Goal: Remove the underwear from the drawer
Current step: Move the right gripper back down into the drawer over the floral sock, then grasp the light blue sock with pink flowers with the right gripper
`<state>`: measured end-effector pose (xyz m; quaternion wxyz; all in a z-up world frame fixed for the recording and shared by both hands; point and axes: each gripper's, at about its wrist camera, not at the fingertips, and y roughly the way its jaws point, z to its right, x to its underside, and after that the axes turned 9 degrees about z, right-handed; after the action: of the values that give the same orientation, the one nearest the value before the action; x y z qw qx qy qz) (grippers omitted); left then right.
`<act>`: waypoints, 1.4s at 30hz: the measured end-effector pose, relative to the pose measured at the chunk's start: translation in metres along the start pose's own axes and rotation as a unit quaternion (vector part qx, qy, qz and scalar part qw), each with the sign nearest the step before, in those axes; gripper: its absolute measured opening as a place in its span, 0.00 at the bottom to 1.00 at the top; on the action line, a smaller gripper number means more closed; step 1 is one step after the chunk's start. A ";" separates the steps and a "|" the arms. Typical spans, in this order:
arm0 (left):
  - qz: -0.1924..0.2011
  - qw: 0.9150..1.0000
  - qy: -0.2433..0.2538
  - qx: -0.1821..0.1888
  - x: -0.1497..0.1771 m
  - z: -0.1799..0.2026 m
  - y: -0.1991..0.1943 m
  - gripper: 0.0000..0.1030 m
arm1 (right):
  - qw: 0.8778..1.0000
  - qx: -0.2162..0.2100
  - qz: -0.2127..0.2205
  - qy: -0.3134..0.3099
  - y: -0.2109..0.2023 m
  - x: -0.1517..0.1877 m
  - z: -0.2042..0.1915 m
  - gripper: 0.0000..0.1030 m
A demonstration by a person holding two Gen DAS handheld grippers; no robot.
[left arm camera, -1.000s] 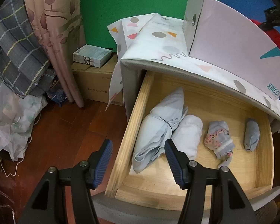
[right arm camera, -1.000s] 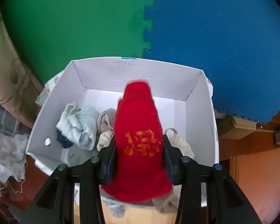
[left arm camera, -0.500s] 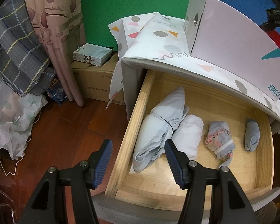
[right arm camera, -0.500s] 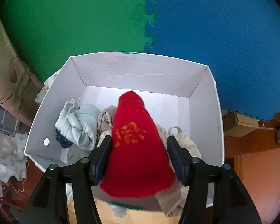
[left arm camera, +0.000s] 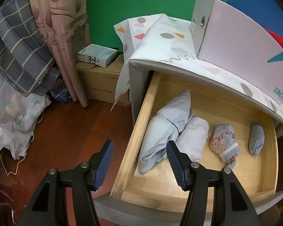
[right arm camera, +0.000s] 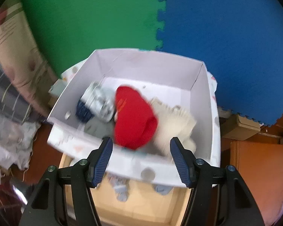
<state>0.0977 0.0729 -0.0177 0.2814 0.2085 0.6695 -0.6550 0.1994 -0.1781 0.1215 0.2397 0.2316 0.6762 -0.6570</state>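
Note:
The wooden drawer (left arm camera: pixel 141 131) is pulled out. Inside lie a light blue bundle (left arm camera: pixel 166 126), a white roll (left arm camera: pixel 194 137), a floral piece (left arm camera: pixel 224 143) and a small blue-grey roll (left arm camera: pixel 256 139). My left gripper (left arm camera: pixel 139 146) hangs open over the drawer's left rail, holding nothing. On the cabinet top stands a white box (right arm camera: pixel 203 116). A red piece of underwear (right arm camera: pixel 135 120) lies loose in it on other folded clothes. My right gripper (right arm camera: pixel 141 145) is open above the box's near wall, its pads clear of the red piece.
A pink curtain (left arm camera: pixel 62 37), folded plaid bedding (left arm camera: pixel 15 47) and a cardboard box (left arm camera: pixel 101 82) with a small carton on it stand left of the cabinet on the wood floor. Green and blue foam mats (right arm camera: pixel 160 18) cover the wall behind.
The right gripper's jaws spread and let go of the red piece, which dropped into the white box. That gripper pulled back towards the drawer. The left gripper stayed put.

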 end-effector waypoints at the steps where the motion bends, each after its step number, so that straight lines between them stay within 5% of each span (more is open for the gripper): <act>1: 0.000 1.000 -0.003 0.000 0.000 -0.001 0.000 0.58 | 1.000 -0.005 0.001 -0.004 -0.005 0.011 -0.002 0.59; 9: 0.009 1.000 -0.023 -0.001 -0.001 -0.010 -0.004 0.58 | 0.996 -0.062 -0.026 -0.058 -0.002 0.092 -0.023 0.58; 18: 0.006 1.000 -0.027 -0.001 -0.001 -0.012 -0.003 0.58 | 0.987 -0.070 -0.106 -0.096 0.088 0.159 -0.051 0.56; 27: 0.005 0.999 -0.032 0.005 -0.001 -0.014 -0.001 0.58 | 0.974 -0.064 -0.144 -0.164 0.152 0.178 -0.082 0.56; 42: 0.002 0.999 -0.037 0.006 -0.001 -0.015 0.000 0.58 | 0.948 -0.056 -0.161 -0.268 0.194 0.199 -0.113 0.56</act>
<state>0.0972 0.0878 -0.0176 0.3063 0.1872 0.6542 -0.6657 0.1646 -0.0596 -0.1521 0.3162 -0.0791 0.6511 -0.6855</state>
